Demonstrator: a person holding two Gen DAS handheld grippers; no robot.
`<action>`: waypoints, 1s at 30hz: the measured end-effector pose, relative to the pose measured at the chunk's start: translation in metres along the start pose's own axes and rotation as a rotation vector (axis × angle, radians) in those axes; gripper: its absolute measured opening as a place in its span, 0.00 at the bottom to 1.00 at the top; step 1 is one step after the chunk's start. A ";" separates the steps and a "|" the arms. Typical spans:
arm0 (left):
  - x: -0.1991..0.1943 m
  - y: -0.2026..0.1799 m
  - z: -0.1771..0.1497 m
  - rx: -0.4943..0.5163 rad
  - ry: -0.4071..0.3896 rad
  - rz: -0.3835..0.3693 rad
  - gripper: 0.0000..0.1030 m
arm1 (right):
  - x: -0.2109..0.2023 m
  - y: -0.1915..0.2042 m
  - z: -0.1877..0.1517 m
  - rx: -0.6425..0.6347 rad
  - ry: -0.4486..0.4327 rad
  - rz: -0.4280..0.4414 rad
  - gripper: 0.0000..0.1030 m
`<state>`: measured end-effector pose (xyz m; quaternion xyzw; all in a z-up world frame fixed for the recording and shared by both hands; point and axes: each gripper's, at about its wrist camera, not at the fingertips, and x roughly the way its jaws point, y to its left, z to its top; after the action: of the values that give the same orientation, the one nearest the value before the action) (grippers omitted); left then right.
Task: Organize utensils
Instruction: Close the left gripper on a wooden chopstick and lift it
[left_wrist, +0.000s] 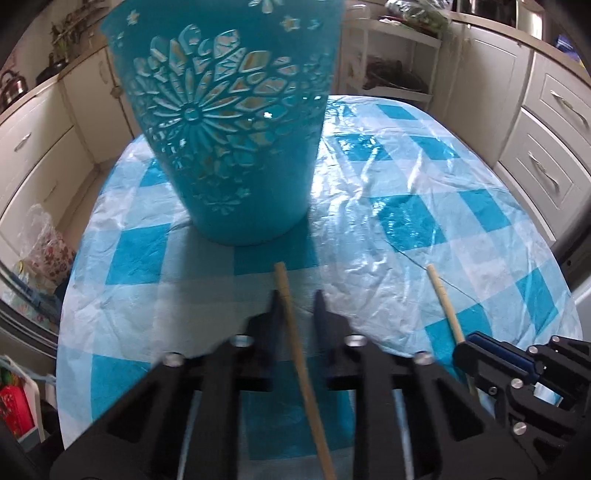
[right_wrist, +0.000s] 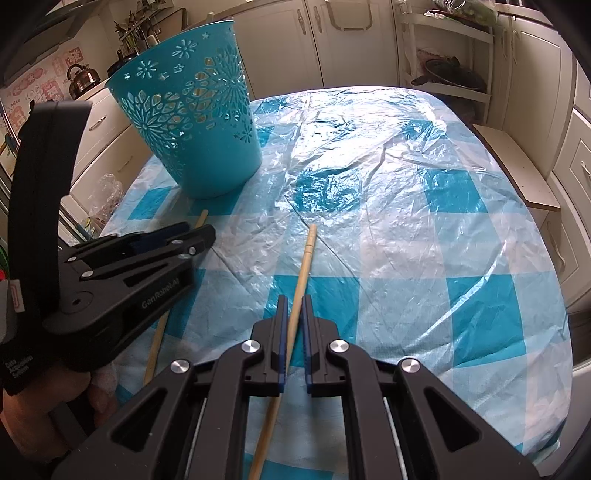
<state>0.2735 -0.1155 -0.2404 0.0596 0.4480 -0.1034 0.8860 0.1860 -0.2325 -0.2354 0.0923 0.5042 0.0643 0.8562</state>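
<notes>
A teal cut-out bin (left_wrist: 229, 122) stands on the checked table; it also shows in the right wrist view (right_wrist: 192, 122). Two wooden chopsticks lie on the cloth. My left gripper (left_wrist: 297, 301) straddles the left chopstick (left_wrist: 295, 339), its jaws partly open with a gap on the right side. My right gripper (right_wrist: 293, 308) straddles the right chopstick (right_wrist: 301, 273), its blue pads (right_wrist: 282, 332) close on both sides, nearly shut on it. The right gripper (left_wrist: 476, 347) shows in the left wrist view on its chopstick (left_wrist: 445, 302). The left gripper (right_wrist: 192, 236) shows in the right wrist view over its chopstick (right_wrist: 157, 343).
The table (right_wrist: 424, 221) has a blue and white checked cloth under crinkled clear plastic. Cream kitchen cabinets (right_wrist: 535, 92) surround it. A shelf rack (right_wrist: 450, 66) stands behind, a kettle (right_wrist: 83, 79) sits on the left counter, and a plastic bag (left_wrist: 44, 243) lies left of the table.
</notes>
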 end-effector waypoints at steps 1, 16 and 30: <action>0.000 0.000 0.000 0.003 0.001 -0.007 0.05 | 0.000 0.000 0.000 0.001 -0.001 0.000 0.08; -0.113 0.064 0.015 -0.193 -0.292 -0.288 0.05 | -0.001 0.002 -0.001 0.010 -0.021 -0.004 0.14; -0.206 0.084 0.093 -0.188 -0.588 -0.315 0.03 | 0.002 0.002 0.001 0.018 -0.037 0.007 0.24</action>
<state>0.2472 -0.0254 -0.0177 -0.1246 0.1848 -0.2097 0.9520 0.1880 -0.2307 -0.2357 0.1027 0.4887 0.0610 0.8643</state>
